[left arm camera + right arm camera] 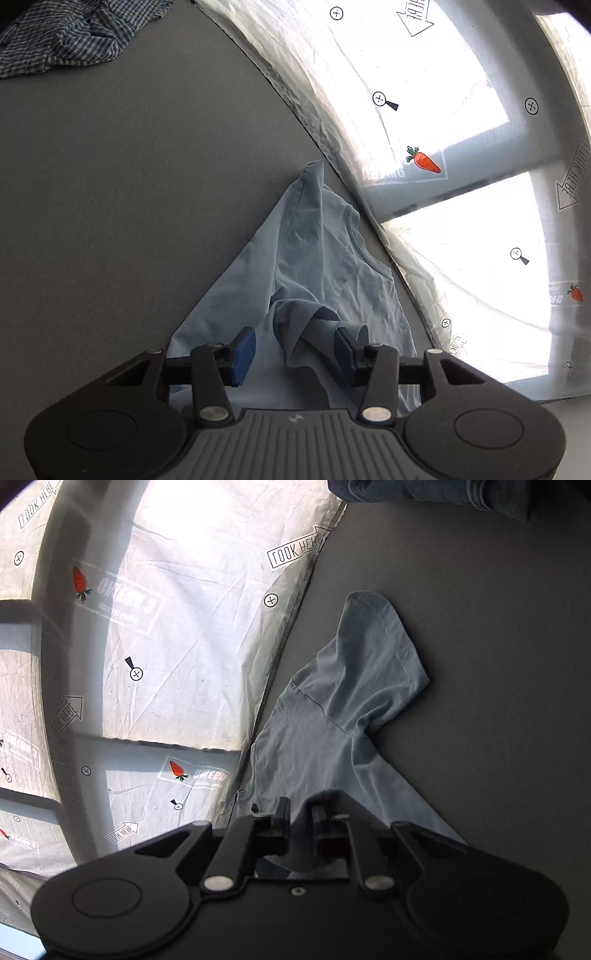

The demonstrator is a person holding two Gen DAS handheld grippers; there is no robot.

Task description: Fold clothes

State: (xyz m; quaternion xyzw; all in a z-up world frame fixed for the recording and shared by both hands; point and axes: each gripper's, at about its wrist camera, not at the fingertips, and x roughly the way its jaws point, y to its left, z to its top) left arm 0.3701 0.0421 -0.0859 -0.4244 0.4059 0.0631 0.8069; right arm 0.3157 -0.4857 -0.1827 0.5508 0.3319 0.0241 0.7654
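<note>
- Blue shirt (295, 266) lies crumpled on my grey bench (129, 192), along the edge next to the printed sheet (424, 92).
- Left tool (293, 350): pads apart, a raised fold of shirt between them, touching the right pad only; nothing clamped.
- Right tool (300, 821): fingers close together over the shirt; grip cannot be told.
- Checked garment (62, 37) at the far corner, well apart; dark garment (436, 494) likewise.

Grey matte table (129, 184) surface, unmarked. Beyond its edge, a crinkled translucent printed sheet (177, 602) covers the floor, bearing carrot logos (424, 160), arrows and crossed-circle marks. Strong sunlight falls across it in bright rectangular patches.
</note>
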